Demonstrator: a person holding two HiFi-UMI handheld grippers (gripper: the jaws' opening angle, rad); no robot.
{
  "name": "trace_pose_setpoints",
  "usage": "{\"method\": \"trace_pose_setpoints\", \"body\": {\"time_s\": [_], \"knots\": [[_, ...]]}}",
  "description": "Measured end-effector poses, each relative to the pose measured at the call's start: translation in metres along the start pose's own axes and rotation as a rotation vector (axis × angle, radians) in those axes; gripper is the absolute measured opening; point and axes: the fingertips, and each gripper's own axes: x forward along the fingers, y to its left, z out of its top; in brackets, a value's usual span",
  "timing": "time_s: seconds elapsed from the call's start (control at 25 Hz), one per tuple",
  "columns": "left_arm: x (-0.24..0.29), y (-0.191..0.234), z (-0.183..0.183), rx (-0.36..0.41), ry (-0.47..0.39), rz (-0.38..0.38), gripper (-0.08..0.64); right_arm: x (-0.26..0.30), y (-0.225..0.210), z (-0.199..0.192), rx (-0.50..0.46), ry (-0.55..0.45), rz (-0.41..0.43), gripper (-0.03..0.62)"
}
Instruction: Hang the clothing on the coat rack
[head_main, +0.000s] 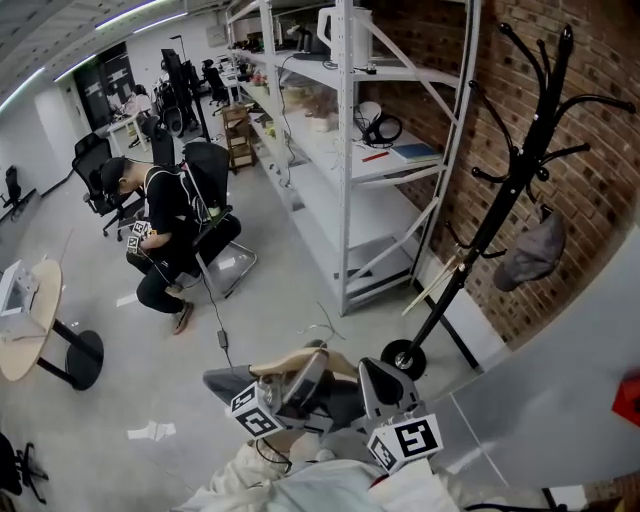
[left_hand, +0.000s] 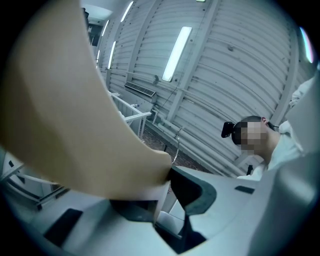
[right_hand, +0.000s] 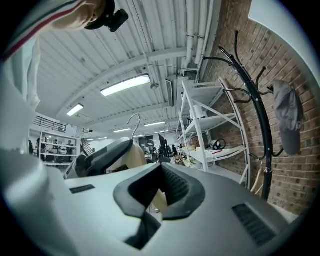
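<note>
1. My left tongs (left_hand: 168, 174) are clamped on 1 end of the wooden hanger (left_hand: 75, 125).
2. My right tongs (right_hand: 160, 192) are closed on its other end, with a pale sliver between the pads.
3. The white clothing (head_main: 295, 485) bunches just below both tongs.
4. The coat rack (head_main: 505, 205) stands well apart, against the brick wall (head_main: 590, 150), with 1 grey cap (head_main: 531, 252) hanging on it.

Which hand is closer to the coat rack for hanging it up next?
Right, probably. The coat rack stands on the person's right side, and the right gripper is nearer to it and looks toward it. The left gripper is farther away, clamped on the hanger.
</note>
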Motion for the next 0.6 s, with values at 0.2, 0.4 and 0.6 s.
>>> {"method": "trace_pose_setpoints", "body": {"time_s": [0.2,0.4,0.6], "knots": [[-0.002,0.021,0.019,0.009,0.011,0.004,0.107,0.027,0.002,-0.002,-0.010,0.010,-0.010,0.023],[-0.006,0.038,0.029,0.011,0.014,0.025,0.107,0.046,-0.004,-0.005,-0.009,0.023,-0.019,0.023],[-0.006,0.066,0.044,0.010,-0.006,0.046,0.107,0.078,-0.010,-0.013,-0.005,0.038,0.008,0.023]]}}
